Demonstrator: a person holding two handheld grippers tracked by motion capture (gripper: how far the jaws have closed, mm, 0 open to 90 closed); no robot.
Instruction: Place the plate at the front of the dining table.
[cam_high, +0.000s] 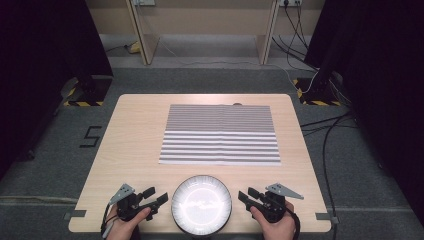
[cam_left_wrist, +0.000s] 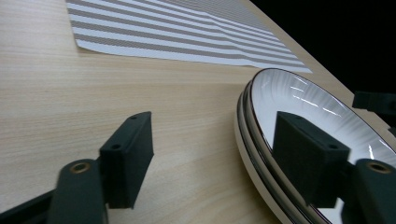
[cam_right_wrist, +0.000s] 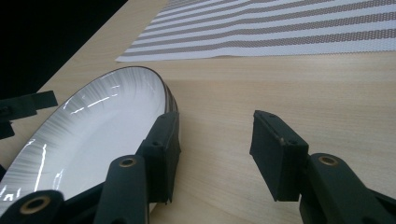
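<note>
A white plate (cam_high: 201, 204) with a dark rim and fine grey rays sits at the table's front edge, between my two grippers. A grey-and-white striped placemat (cam_high: 220, 134) lies flat in the middle of the table. My left gripper (cam_high: 159, 195) is just left of the plate and open. In the left gripper view (cam_left_wrist: 219, 154) one jaw hangs over the plate (cam_left_wrist: 303, 93) and the other over bare wood, with the rim between them untouched. My right gripper (cam_high: 246, 193) is open at the plate's right. In the right gripper view (cam_right_wrist: 219, 149) one jaw is beside the plate's rim (cam_right_wrist: 93, 126).
The light wooden table (cam_high: 135, 135) has bare wood on both sides of the placemat (cam_left_wrist: 187, 32) (cam_right_wrist: 280, 32). Around the table is grey floor with cables (cam_high: 325, 145) at the right, black stands at both sides and wooden furniture legs at the back.
</note>
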